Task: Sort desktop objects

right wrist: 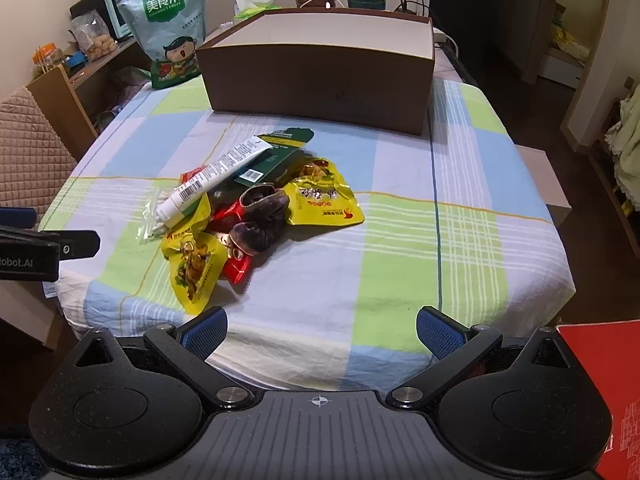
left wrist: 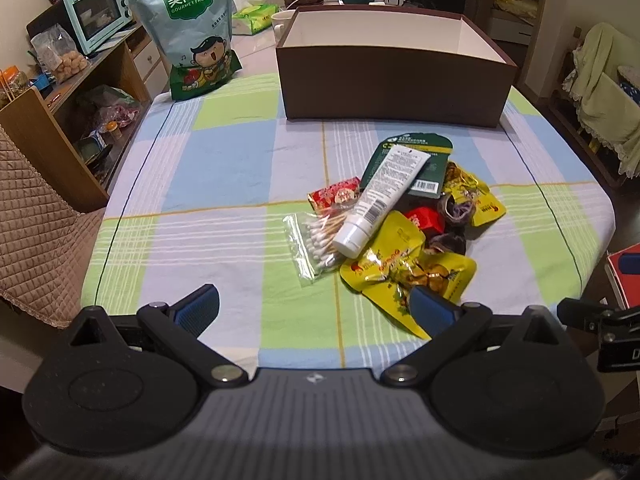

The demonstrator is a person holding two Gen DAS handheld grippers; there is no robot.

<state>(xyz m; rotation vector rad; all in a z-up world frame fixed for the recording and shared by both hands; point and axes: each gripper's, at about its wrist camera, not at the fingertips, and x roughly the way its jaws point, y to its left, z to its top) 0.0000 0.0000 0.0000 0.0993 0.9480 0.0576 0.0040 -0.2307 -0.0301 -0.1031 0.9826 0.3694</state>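
A pile of small items lies on the checked tablecloth [left wrist: 224, 184]: a white tube [left wrist: 380, 196] [right wrist: 208, 180] across a dark green packet [left wrist: 416, 160] [right wrist: 280, 152], a clear bag of cotton swabs [left wrist: 316, 240], yellow snack packets [left wrist: 396, 276] [right wrist: 320, 200], red packets [left wrist: 336, 196] [right wrist: 236, 268] and dark brown rolled pieces [right wrist: 260, 220]. Behind the pile stands an open brown box [left wrist: 392, 84] [right wrist: 320, 80] with a white inside. My left gripper [left wrist: 316, 308] hangs open at the near table edge, just short of the pile. My right gripper [right wrist: 320, 332] is open too, over bare cloth right of the pile.
A big snack bag [left wrist: 196, 32] [right wrist: 168, 28] stands at the far left corner beside the box. Jars, a mug and tissues sit behind. A quilted chair [left wrist: 36, 224] and wooden shelves [left wrist: 80, 92] flank the left side. A red box [right wrist: 600, 396] lies at the near right.
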